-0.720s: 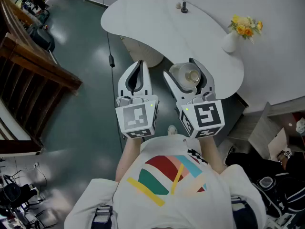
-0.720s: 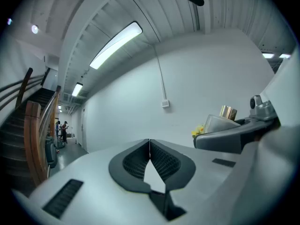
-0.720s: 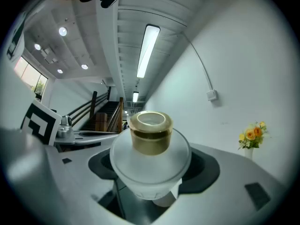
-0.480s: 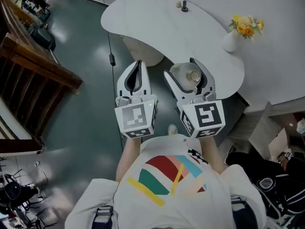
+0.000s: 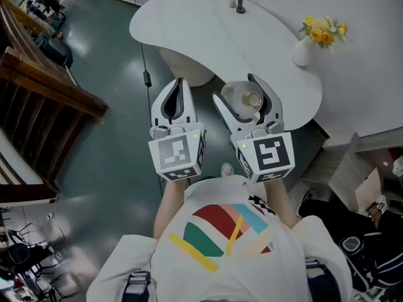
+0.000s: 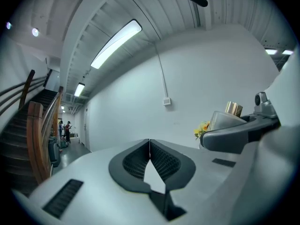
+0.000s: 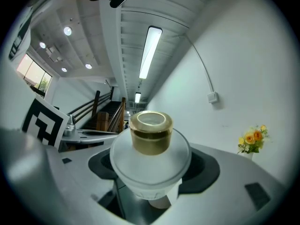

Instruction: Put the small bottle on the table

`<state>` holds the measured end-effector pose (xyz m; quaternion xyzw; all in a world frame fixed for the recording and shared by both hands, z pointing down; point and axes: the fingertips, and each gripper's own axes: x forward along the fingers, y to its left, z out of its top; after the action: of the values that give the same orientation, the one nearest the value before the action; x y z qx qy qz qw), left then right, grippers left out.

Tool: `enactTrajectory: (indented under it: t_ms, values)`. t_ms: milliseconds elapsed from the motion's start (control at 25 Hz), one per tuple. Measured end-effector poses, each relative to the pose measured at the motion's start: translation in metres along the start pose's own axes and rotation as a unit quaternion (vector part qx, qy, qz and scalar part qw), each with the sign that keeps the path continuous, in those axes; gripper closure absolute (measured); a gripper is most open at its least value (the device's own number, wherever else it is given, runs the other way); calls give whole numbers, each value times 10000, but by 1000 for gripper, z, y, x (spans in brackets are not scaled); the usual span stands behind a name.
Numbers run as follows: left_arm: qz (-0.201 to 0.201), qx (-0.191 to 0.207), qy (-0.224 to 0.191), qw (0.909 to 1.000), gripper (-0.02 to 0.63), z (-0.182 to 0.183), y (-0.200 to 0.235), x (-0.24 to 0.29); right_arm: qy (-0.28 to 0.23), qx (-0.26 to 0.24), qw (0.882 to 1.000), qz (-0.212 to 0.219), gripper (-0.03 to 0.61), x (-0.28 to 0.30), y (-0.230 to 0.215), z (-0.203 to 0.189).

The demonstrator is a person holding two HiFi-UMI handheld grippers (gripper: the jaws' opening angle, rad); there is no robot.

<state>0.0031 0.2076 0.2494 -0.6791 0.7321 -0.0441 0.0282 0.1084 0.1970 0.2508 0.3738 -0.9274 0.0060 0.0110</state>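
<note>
Upright, the small bottle [image 7: 151, 161] sits clamped between the right gripper's [image 7: 154, 168] fingers [image 7: 208, 168].

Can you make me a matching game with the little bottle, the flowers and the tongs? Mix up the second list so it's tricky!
Things:
1. small bottle
2. left tongs
3. flower vase

Where or how:
A. shut, with nothing inside
B. standing on the white table, near its edge
C. held in the right tongs, gold cap on top

Pairs: 1-C, 2-A, 3-B
</note>
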Motion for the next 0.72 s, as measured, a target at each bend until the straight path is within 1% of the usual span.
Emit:
enactTrajectory:
  t_ms: [280,400,520,720]
  values:
    - [212,-6,-44,9998,595,-4,3,4,95,24,9999,74,230,-5,-8,-12]
    - [284,9,-78,9996,595,0,6,5,76,44,9999,69,231,-6,-11,-10]
    - [301,41,-114,9995,595,4,8,7,12,56,10000,41,230,-6,-14,-5]
    - [289,94,-92,9995,595,-1,11,11,21,54,9999,88,230,3,-11,-8]
